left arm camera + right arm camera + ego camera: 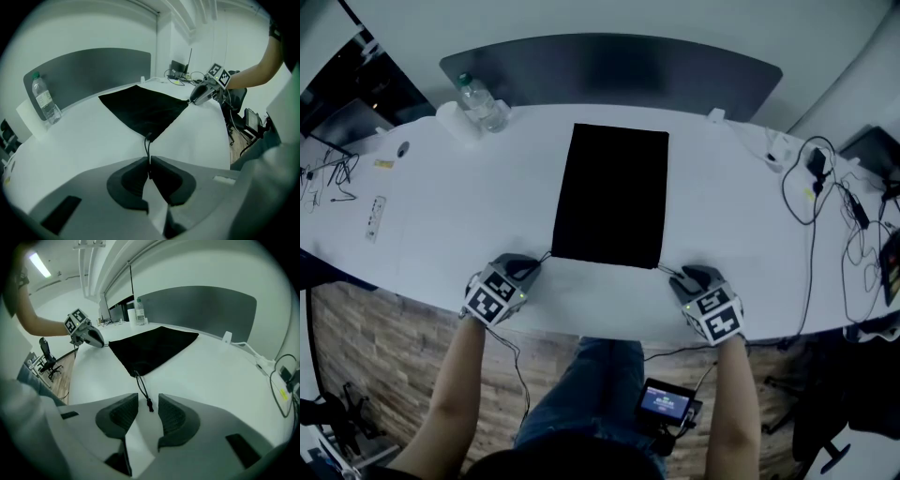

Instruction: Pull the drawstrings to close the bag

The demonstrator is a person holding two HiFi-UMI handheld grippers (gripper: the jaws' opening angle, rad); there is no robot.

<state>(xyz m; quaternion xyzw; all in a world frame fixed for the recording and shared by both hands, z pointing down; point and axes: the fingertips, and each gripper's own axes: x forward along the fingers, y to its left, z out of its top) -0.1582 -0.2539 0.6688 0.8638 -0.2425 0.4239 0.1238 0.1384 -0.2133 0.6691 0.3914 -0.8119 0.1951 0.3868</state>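
A flat black drawstring bag (612,195) lies on the white table (469,216), its mouth toward me. My left gripper (534,264) sits at the bag's near left corner. In the left gripper view my left gripper (150,161) is shut on the thin black left drawstring (147,145), which runs from the bag (143,108) into the pinch. My right gripper (675,275) rests at the near right corner. In the right gripper view my right gripper (148,401) is open; the right drawstring (143,392) and its knotted end lie loose between the jaws, touching neither.
A water bottle (483,103) stands at the back left beside a white cup. Tangled cables (825,187) and chargers cover the table's right end. A grey partition (609,70) runs behind the table. The table's front edge is just below both grippers.
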